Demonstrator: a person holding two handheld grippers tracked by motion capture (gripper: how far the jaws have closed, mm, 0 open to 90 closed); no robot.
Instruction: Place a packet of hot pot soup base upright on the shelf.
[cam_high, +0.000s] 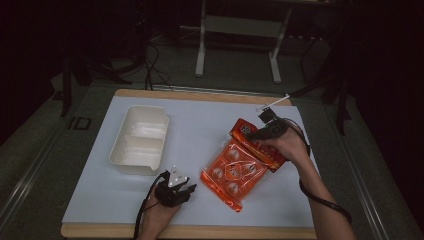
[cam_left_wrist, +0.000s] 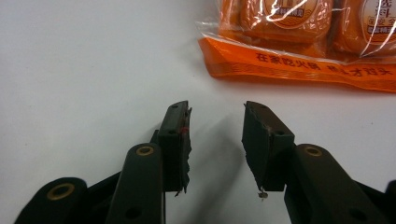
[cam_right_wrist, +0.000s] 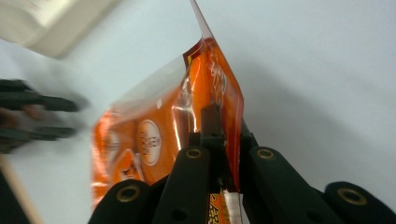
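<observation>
The right gripper (cam_high: 256, 134) is clenched on one end of an orange snack bag (cam_high: 235, 172), its jaws pressed together on the bag's sealed edge; in the right gripper view the film (cam_right_wrist: 205, 88) runs up from between the black jaws and stands on edge. The bag lies right of the bench's middle, its gripped end lifted and its far end resting on the white sheet (cam_high: 200, 125) that covers the bench (cam_high: 200, 96).

The left gripper (cam_high: 186, 190) rests low at the near edge of the bench, just beside the bag's near corner but apart from it. Its jaws stand released with bare white sheet between them, as the left gripper view (cam_left_wrist: 215, 140) shows.

A cream two-compartment food tray (cam_high: 140, 140) sits to the left of the bag, well apart from it, and nothing lies between the two. Beyond the bench a white metal frame (cam_high: 239, 35) stands on the dark floor, with cables beside it.

The bag is clear plastic with orange print and holds several round, individually wrapped pieces (cam_left_wrist: 289, 14). A row of dark Chinese characters runs along its orange bottom strip (cam_left_wrist: 308, 65) in the left gripper view; the pieces carry round labels too small to read.
</observation>
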